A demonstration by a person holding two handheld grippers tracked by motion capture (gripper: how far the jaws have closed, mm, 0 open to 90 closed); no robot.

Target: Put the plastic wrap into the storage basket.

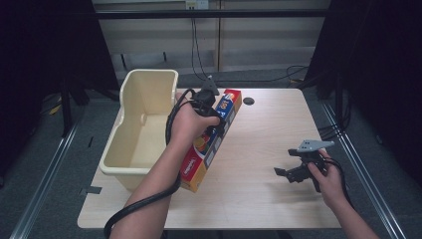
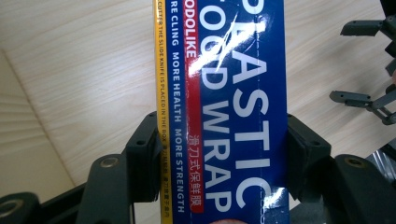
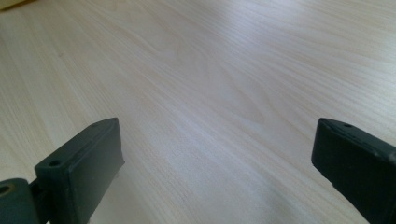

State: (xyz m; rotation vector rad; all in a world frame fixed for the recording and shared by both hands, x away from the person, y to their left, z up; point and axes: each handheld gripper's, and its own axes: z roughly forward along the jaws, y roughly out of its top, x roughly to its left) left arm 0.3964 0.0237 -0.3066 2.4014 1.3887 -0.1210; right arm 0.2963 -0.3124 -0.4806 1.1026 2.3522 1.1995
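The left tongs [image 1: 213,119] pinch the wrap box [image 1: 214,137] near the worktop's left edge, beside the tub [image 1: 144,124]. Likely next: into the tub. Right tongs [image 1: 291,174] spread, idle.

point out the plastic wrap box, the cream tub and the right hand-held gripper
plastic wrap box [image 2: 233,107], left gripper view, on its blue printed face
cream tub [image 1: 130,169], high view, on its near rim
right hand-held gripper [image 1: 281,172], high view, between the tips of its open jaws
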